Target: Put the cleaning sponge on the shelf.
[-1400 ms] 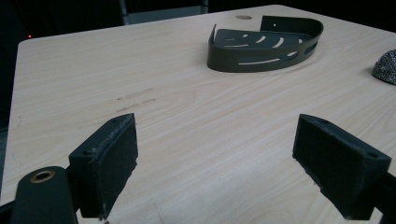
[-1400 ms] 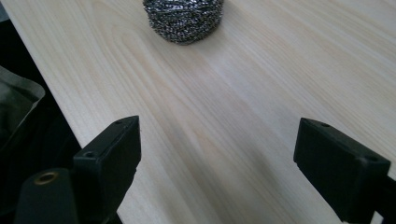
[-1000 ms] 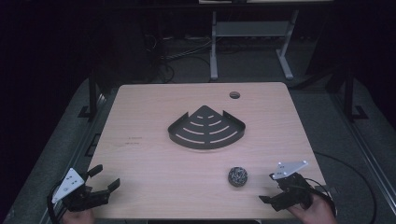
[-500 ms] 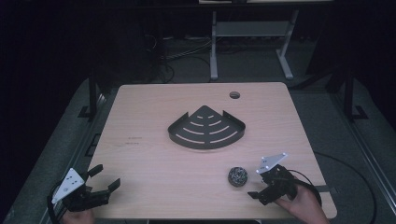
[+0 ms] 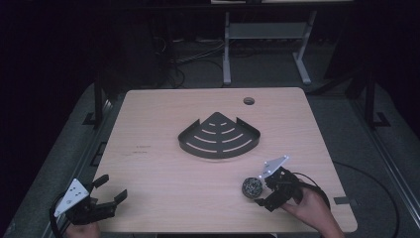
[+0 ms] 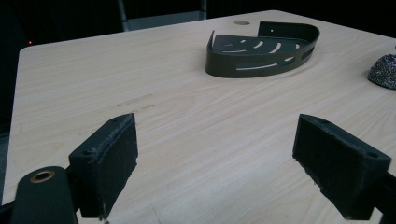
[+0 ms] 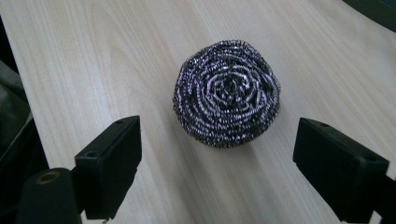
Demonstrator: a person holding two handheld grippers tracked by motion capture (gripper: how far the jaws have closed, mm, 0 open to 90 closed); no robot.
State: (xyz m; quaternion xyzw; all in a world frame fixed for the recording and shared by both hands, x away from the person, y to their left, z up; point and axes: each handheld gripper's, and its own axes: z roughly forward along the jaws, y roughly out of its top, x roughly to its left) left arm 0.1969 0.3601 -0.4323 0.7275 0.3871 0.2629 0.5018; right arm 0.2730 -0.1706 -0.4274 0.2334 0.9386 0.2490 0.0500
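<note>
Steel wool, a round coiled scourer (image 7: 227, 93), lies on the table (image 5: 163, 129) near its near right corner, and you have your right hand-held gripper (image 5: 263, 190) just beside it on its right. In the right gripper view the two black jaws stand wide apart with the scourer lying between and just beyond them, touching neither pad; the bare wood shows on both sides of it. In the high view the scourer (image 5: 251, 188) sits right at the tips of that gripper, and your right hand (image 5: 309, 206) comes in from the near edge behind it.

Farther off, around the middle of the table, lies a dark, fan-shaped corner shelf (image 5: 219, 142) with curved slots in its floor and a low wall along its curved side, flat on the wood and well apart from the scourer. A small round hole (image 5: 248, 100) sits in the table top near the far edge.

Your left hand-held gripper (image 5: 109, 191) rests at the near left corner, its jaws spread wide with nothing between them. In the left gripper view the shelf (image 6: 261, 49) lies far ahead and the scourer (image 6: 384, 71) shows at the right edge.
</note>
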